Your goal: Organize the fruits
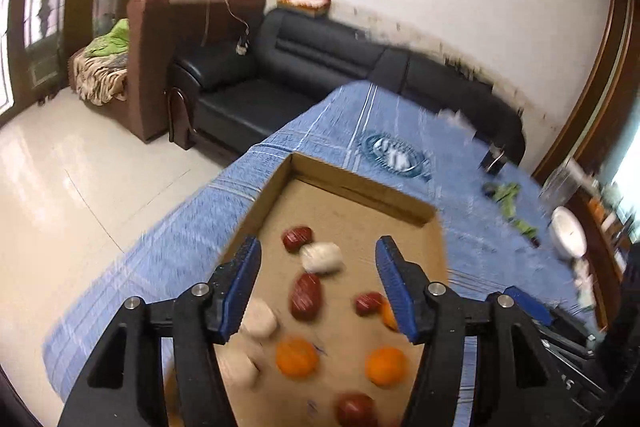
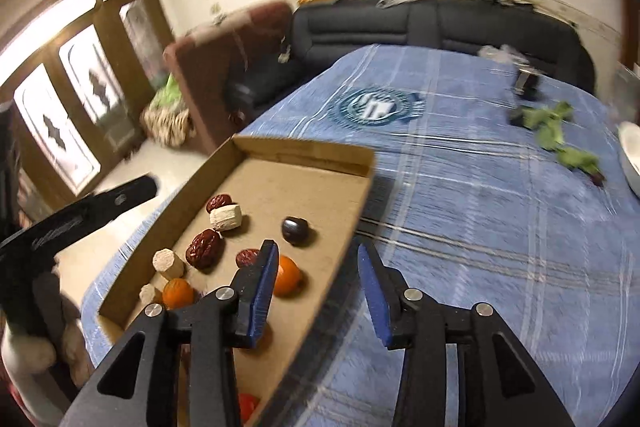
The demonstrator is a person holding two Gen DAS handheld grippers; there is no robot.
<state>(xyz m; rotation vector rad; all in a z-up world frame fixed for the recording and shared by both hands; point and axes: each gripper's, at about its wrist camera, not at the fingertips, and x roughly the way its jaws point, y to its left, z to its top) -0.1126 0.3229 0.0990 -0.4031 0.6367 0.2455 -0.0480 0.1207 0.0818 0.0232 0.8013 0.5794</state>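
Note:
A shallow cardboard tray (image 1: 360, 183) lies on the blue checked cloth. It holds red dates (image 1: 306, 295), white chunks (image 1: 322, 257) and small oranges (image 1: 297, 355) scattered loosely. My left gripper (image 1: 319, 243) hovers over the tray's middle, open, with nothing between its blue pads. In the right wrist view the same tray (image 2: 304, 151) also holds a dark round fruit (image 2: 295, 227), dates (image 2: 205, 249), white chunks (image 2: 227, 217) and oranges (image 2: 287, 275). My right gripper (image 2: 318, 247) hangs open over the tray's right wall, holding nothing.
Green leaves (image 2: 552, 127), a white bowl (image 2: 630, 155) and a small dark object (image 2: 528, 83) lie on the far right of the cloth (image 2: 460, 207). The table edge drops to a tiled floor (image 1: 80, 179) on the left. A black sofa (image 1: 304, 67) stands behind.

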